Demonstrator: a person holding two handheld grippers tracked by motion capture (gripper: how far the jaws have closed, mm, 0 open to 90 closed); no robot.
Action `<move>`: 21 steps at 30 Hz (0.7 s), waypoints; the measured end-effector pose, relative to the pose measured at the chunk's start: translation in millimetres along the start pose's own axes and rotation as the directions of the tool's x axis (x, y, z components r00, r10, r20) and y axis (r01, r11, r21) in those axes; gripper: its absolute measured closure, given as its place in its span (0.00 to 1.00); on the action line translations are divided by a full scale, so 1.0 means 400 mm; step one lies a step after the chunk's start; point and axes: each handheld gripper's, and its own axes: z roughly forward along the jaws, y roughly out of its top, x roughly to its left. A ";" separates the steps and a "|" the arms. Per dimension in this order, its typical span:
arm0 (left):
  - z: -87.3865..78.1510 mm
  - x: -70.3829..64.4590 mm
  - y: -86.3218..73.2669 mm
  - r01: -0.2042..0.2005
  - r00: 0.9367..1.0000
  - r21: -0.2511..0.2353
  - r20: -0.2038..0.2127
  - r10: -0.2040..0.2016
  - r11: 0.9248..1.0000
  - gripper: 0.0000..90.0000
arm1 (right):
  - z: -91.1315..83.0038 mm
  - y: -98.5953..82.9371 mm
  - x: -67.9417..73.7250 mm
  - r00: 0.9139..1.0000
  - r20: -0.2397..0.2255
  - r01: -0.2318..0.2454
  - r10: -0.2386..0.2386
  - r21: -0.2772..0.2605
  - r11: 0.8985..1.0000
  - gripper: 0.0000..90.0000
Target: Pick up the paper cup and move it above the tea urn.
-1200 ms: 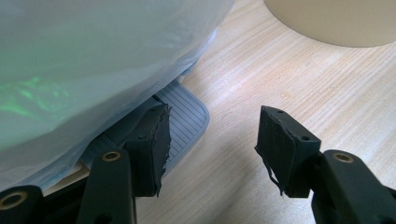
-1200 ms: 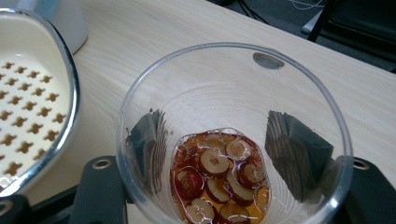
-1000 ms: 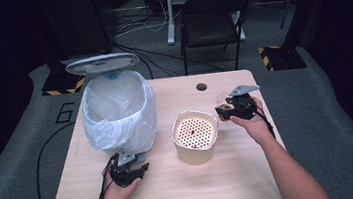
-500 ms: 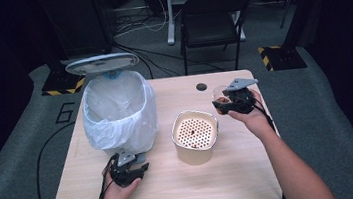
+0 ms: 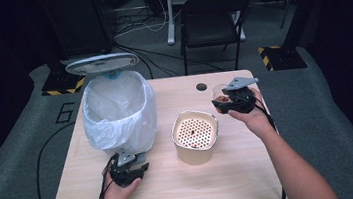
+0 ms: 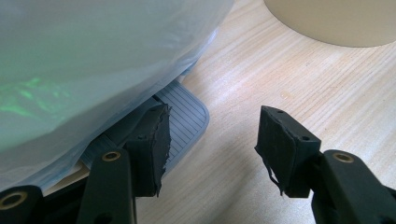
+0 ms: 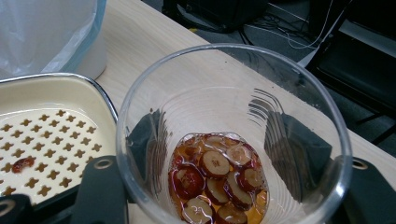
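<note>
Clear cup [image 7: 233,135] clamped between the jaws of the right gripper [image 5: 233,104], held above the table's [image 5: 234,183] right side, just right of the cream strainer bowl [image 5: 195,135]. Over the last second the cup has risen a little and drifted back, away from the strainer, staying upright. Reads as a lift before a pour, not the pour itself.

Cup contents: sliced red dates [image 7: 215,182] in a shallow amber liquid at the bottom. Strainer insert [image 7: 51,140] mostly bare; one reddish piece [image 7: 22,164] lies on it.

Left gripper [image 5: 128,171] unmoved, jaws apart and empty, one pad [image 6: 156,140] resting on the bin's grey pedal [image 6: 184,119]. Bin [image 5: 118,111] lined with a white bag, lid [image 5: 101,63] up, likely held so by the pedal.
</note>
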 end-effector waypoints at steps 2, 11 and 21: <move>0.000 0.000 0.000 -0.002 1.000 0.000 0.000 0.002 1.000 0.49 | -0.004 0.002 0.003 1.000 0.000 0.007 -0.007 -0.004 1.000 0.43; 0.000 0.000 0.000 -0.004 1.000 0.001 -0.003 0.004 1.000 0.49 | -0.021 0.034 0.026 0.999 0.007 0.050 -0.050 -0.027 0.998 0.43; 0.000 -0.001 -0.001 -0.001 1.000 -0.001 -0.003 0.001 1.000 0.49 | -0.036 0.069 0.058 0.992 -0.005 0.124 -0.124 -0.060 0.990 0.43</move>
